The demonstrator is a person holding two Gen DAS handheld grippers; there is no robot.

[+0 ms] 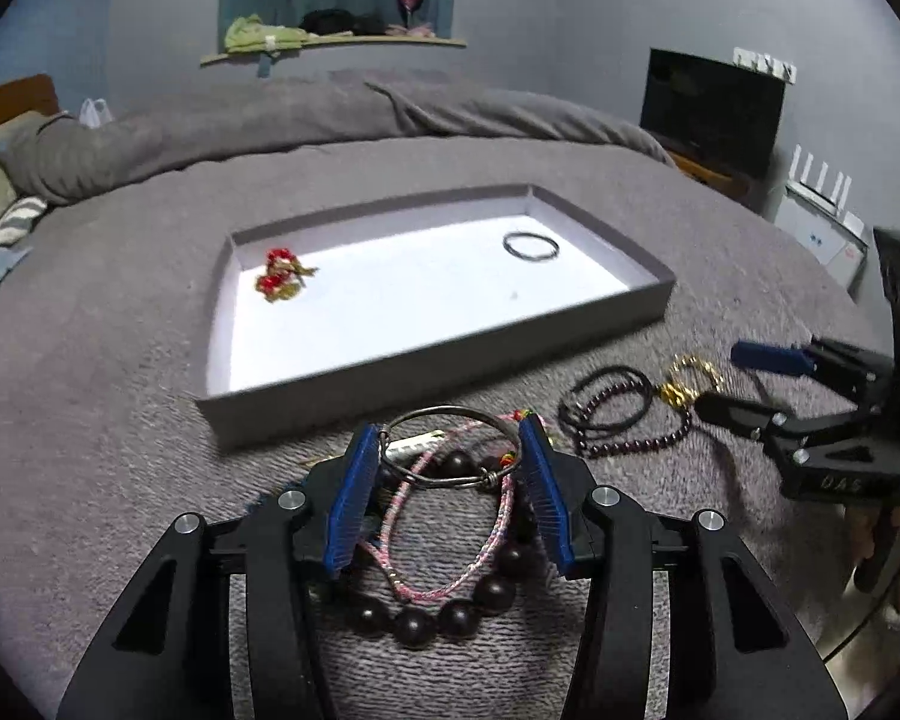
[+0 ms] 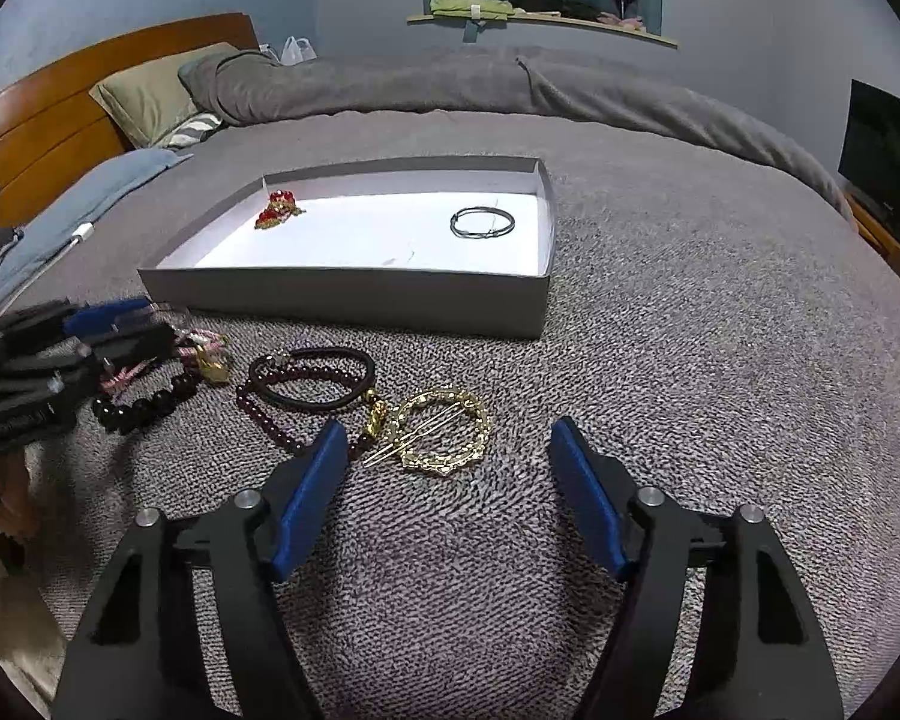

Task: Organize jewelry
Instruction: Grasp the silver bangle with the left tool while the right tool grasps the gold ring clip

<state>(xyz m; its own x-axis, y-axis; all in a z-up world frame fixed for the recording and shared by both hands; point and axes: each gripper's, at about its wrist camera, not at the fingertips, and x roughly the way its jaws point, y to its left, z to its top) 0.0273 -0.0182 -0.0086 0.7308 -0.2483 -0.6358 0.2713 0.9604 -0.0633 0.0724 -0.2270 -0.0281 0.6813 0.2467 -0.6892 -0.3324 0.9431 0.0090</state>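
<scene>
A grey tray (image 1: 450, 354) with a white floor lies on the bed and also shows in the right wrist view (image 2: 354, 300). In it lie a red and gold ornament (image 1: 279, 274) and a dark wire bangle (image 1: 531, 246). My left gripper (image 1: 450, 450) is shut on a silver wire bangle (image 1: 450, 447), its blue pads touching both sides, above a pink cord bracelet (image 1: 450, 552) and a dark bead bracelet (image 1: 426, 618). My right gripper (image 2: 447, 450) is open, just short of a gold chain ring with a pin (image 2: 441, 429). A garnet bead string (image 2: 282, 414) and black hair tie (image 2: 312, 381) lie left of it.
The grey knit blanket (image 2: 690, 360) covers the bed. Pillows (image 2: 150, 90) and a wooden headboard (image 2: 42, 120) stand at the far left. A dark screen (image 1: 711, 108) stands beyond the bed on the right. A window ledge (image 1: 330, 42) holds clothes.
</scene>
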